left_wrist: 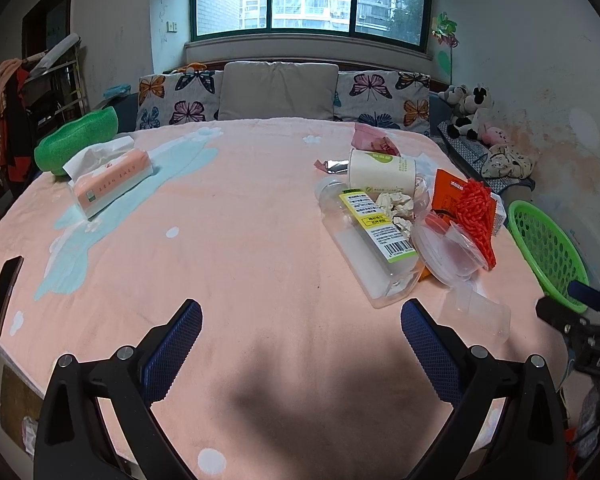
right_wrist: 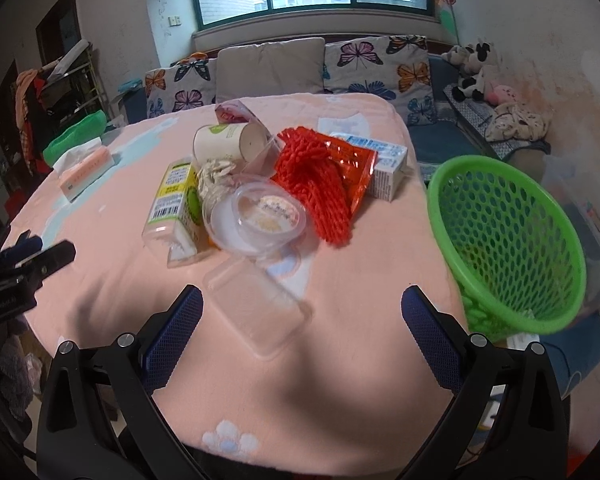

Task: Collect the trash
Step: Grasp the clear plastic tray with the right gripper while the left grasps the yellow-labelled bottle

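Observation:
A heap of trash lies on the pink-covered table [left_wrist: 240, 240]: a clear plastic bottle [left_wrist: 366, 236] with a yellow-green label, a paper cup [left_wrist: 382, 170] on its side, crumpled tissue [left_wrist: 396, 204], a round clear lid [right_wrist: 256, 216], red foam netting [right_wrist: 320, 188], an orange wrapper [right_wrist: 352, 168] and a small carton [right_wrist: 388, 168]. A clear plastic tray [right_wrist: 260, 308] lies nearest my right gripper [right_wrist: 302, 316], which is open just short of it. A green mesh basket [right_wrist: 508, 240] stands at the table's right edge. My left gripper [left_wrist: 302, 324] is open and empty over bare cloth.
A pink tissue pack [left_wrist: 112, 184] and a green bowl-shaped thing [left_wrist: 76, 140] sit at the far left. A dark phone [left_wrist: 2, 296] lies at the left table edge. A sofa with butterfly cushions [left_wrist: 284, 92] stands behind the table.

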`<state>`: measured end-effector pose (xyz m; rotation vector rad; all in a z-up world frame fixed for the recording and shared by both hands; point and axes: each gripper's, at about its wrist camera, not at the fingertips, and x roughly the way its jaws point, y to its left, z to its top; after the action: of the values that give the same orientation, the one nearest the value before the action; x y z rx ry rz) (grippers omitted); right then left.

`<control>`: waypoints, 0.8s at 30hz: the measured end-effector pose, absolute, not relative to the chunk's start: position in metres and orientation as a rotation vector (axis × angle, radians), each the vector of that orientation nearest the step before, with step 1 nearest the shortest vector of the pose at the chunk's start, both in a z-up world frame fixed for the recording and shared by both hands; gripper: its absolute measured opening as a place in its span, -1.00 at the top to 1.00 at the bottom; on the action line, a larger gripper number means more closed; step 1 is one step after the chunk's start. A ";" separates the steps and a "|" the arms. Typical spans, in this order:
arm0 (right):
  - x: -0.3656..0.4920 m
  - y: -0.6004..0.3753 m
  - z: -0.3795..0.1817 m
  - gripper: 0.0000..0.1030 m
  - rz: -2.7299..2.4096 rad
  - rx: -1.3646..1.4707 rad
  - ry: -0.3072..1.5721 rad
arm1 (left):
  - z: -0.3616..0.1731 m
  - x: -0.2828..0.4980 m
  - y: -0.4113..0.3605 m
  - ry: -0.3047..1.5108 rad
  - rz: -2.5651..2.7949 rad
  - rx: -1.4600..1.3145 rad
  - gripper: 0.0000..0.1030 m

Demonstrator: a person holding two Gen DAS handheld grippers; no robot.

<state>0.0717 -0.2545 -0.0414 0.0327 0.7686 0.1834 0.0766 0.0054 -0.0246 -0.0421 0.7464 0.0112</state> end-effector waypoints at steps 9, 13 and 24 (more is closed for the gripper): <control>0.085 -0.248 -0.050 -0.89 0.245 0.003 0.801 | -0.033 0.088 0.006 0.776 0.019 -0.046 -0.88; 0.089 -0.240 -0.063 -0.85 0.291 -0.033 0.831 | -0.037 0.094 0.006 0.795 0.018 -0.053 -0.88; 0.106 -0.220 -0.083 -0.63 0.473 -0.132 0.869 | -0.039 0.117 0.004 0.831 -0.008 -0.104 -0.88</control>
<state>0.1056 -0.2197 -0.0830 -0.1318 0.8690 0.4727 0.1170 0.0036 -0.0390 -0.1040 0.8312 -0.0077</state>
